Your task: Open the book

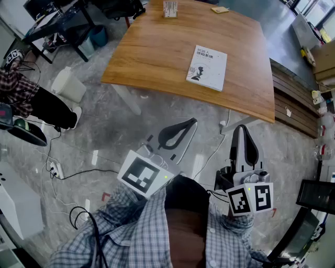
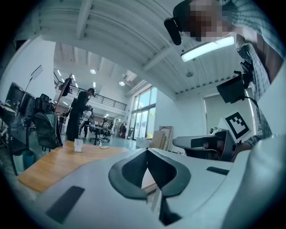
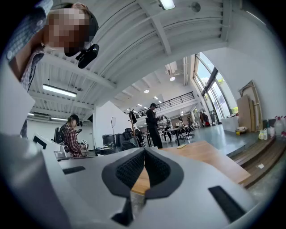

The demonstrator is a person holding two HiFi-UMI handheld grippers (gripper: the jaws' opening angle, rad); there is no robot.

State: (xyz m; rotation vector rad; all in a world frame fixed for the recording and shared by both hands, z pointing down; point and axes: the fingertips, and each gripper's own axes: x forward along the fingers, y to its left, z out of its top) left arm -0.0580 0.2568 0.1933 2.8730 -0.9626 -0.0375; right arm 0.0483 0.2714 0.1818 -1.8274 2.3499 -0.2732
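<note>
1. The left gripper (image 1: 191, 123) is held low, in front of the checked shirt of the person carrying it. Its jaws are closed tip to tip with nothing between them.
2. The right gripper (image 1: 242, 128) is beside it, its jaws also pressed together and empty. Both grippers hang above the floor, short of the worktop.
3. Under them is a grey polished concrete floor (image 1: 104, 131). A thin cable (image 1: 209, 154) trails across it, and a power strip (image 1: 55, 168) lies off to the left.
4. Ahead stands the wooden worktop (image 1: 152, 52), with a warm grain and pale legs. The book (image 1: 207, 67) lies flat and closed on its right half, near the front edge. Its white cover with a dark figure faces up, and it is well apart from both grippers.
5. At the far edge of the worktop are a small clear holder (image 1: 169, 9) and a flat yellowish item (image 1: 220, 9).
6. Left of the worktop, a white container (image 1: 69, 84) stands on the floor. Near it sits a seated person (image 1: 47, 107) in a plaid sleeve and dark trousers. To the right is a low wooden stepped platform (image 1: 293, 94).
7. The gripper views show a tall open hall. It has a white beamed ceiling (image 3: 147, 40), strip lights, big windows (image 3: 214, 94) and a railed mezzanine. A standing person (image 3: 154, 125) in dark clothes is beyond the worktop.
</note>
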